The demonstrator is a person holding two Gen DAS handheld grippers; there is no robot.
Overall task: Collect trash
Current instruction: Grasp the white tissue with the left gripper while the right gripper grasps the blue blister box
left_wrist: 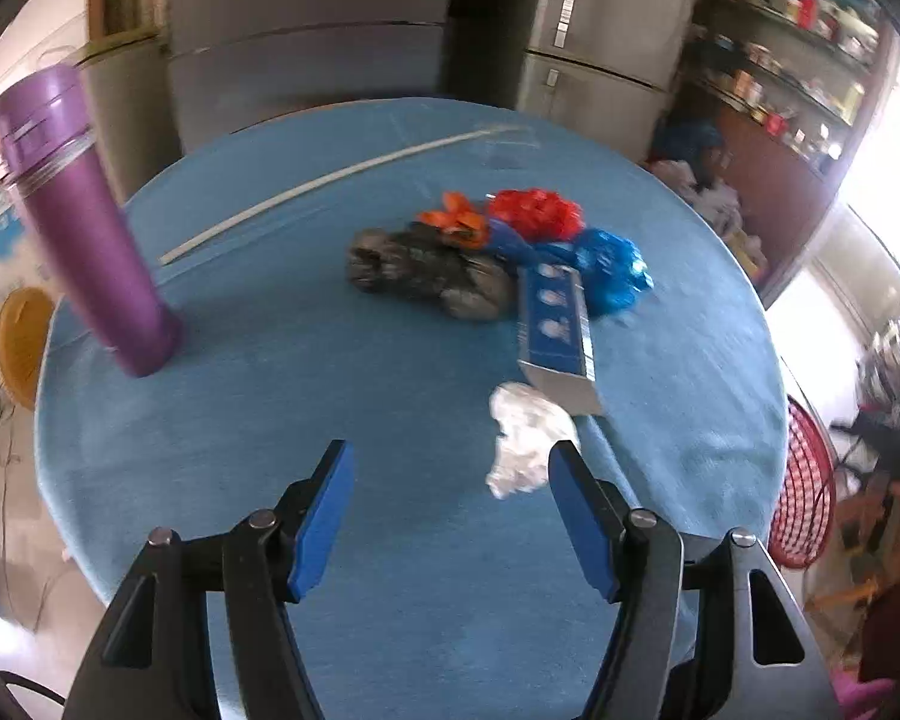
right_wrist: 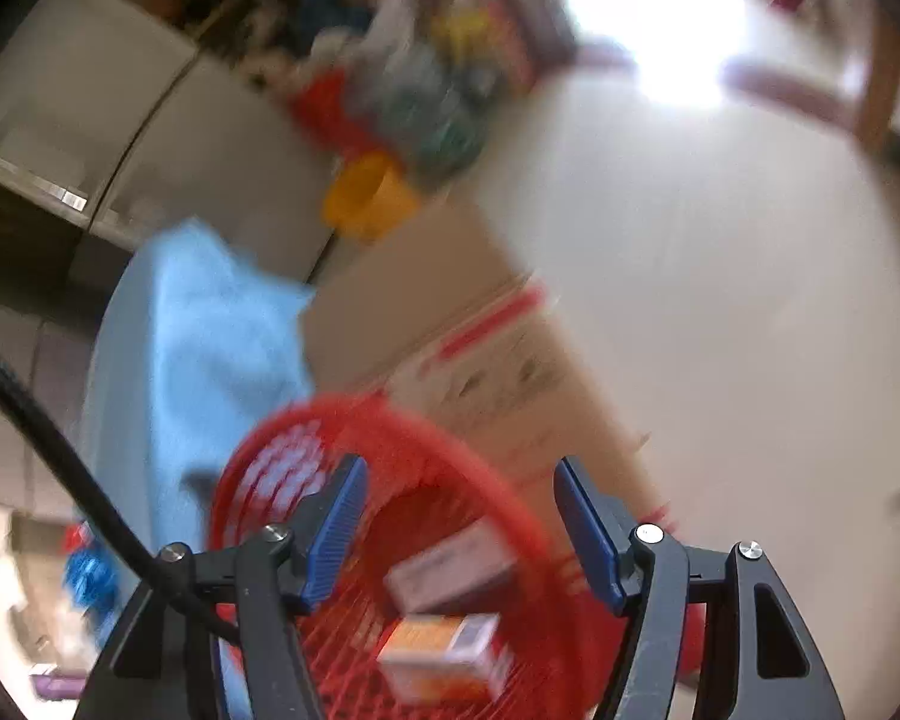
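On the blue round table [left_wrist: 270,408] a crumpled white paper [left_wrist: 528,444] lies just beyond my left gripper's right fingertip. Further off lie a blue box [left_wrist: 555,324], a grey crumpled bag [left_wrist: 426,270], an orange wrapper [left_wrist: 456,219], a red crumpled bag [left_wrist: 534,213] and a blue crumpled bag [left_wrist: 612,267]. My left gripper [left_wrist: 450,456] hangs open over the cloth, holding nothing. My right gripper [right_wrist: 459,465] is open above the red mesh basket [right_wrist: 426,417]. Inside the basket lie a pale box [right_wrist: 450,570] and an orange box [right_wrist: 444,654]. The right wrist view is blurred.
A tall purple bottle [left_wrist: 84,222] stands at the table's left. A white strip [left_wrist: 330,180] crosses the far cloth. The red basket [left_wrist: 804,480] sits past the table's right edge. A cardboard box [right_wrist: 480,348] and a hanging fold of the blue tablecloth [right_wrist: 210,330] flank the basket. A black cable [right_wrist: 60,450] crosses the lower left.
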